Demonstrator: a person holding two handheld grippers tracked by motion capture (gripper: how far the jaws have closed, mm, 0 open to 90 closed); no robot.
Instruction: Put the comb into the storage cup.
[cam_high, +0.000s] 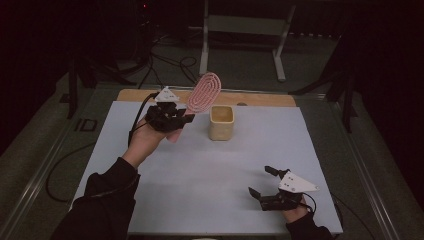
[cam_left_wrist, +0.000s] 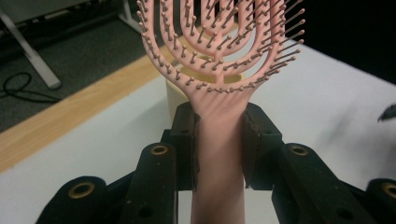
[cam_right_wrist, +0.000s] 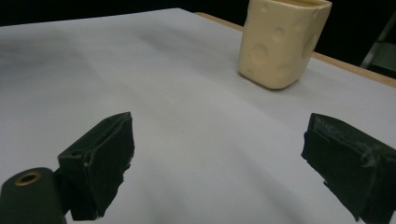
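On the white table (cam_high: 200, 170), the left gripper (cam_high: 170, 117) clamps a pink hairbrush (cam_high: 204, 92) by its handle, head raised just beside the cream cup (cam_high: 221, 122), likely to drop it in; the right gripper (cam_high: 270, 182) rests open, well apart.

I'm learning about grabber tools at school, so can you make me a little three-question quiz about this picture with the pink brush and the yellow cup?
1. True or false: the left gripper is shut on the handle of the pink hairbrush.
2. What is the right gripper doing? A) squeezing the cup B) open above the white table C) holding the brush
3. Fill in the blank: the yellow cup stands upright on the white ____.

Key:
1. True
2. B
3. table
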